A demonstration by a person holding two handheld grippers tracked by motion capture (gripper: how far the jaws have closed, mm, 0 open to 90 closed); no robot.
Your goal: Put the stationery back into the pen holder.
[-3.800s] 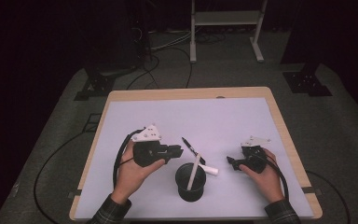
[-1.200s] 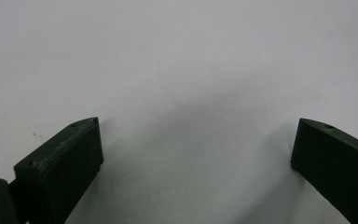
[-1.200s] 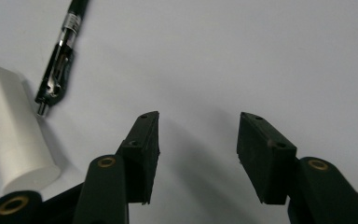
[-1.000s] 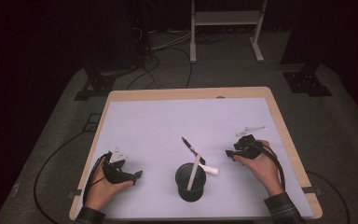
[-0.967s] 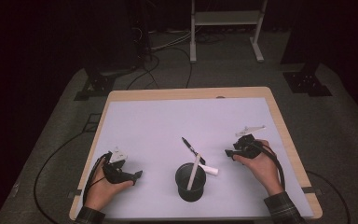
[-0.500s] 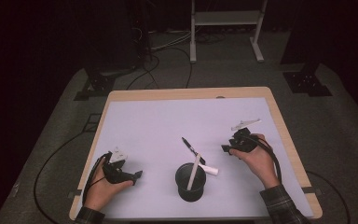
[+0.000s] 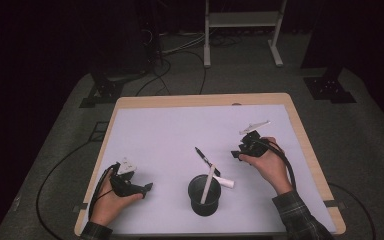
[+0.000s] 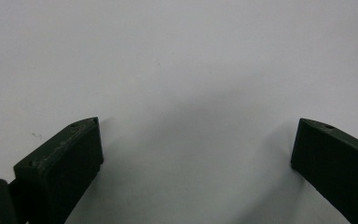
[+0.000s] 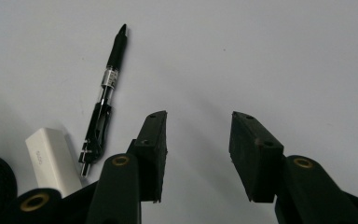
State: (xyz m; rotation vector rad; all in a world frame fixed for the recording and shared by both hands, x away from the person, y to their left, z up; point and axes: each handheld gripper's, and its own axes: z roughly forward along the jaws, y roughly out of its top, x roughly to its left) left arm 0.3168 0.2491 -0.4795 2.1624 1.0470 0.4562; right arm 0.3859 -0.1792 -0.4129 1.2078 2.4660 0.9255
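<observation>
- The right gripper (image 9: 196,154) is held half-open and empty, its jaws having just been closing, beside the pen (image 9: 103,99).
- The left gripper (image 8: 193,144) is held wide open and empty over bare table (image 7: 170,125) near the front-left edge.

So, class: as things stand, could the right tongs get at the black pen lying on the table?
Probably yes. The right tongs are open and empty, and the black pen lies flat on bare table just beside them; the white block touches only its far end.

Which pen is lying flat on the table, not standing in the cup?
The black pen lies flat on the table, just behind the black cup. The white pen stands leaning inside the cup.
</observation>
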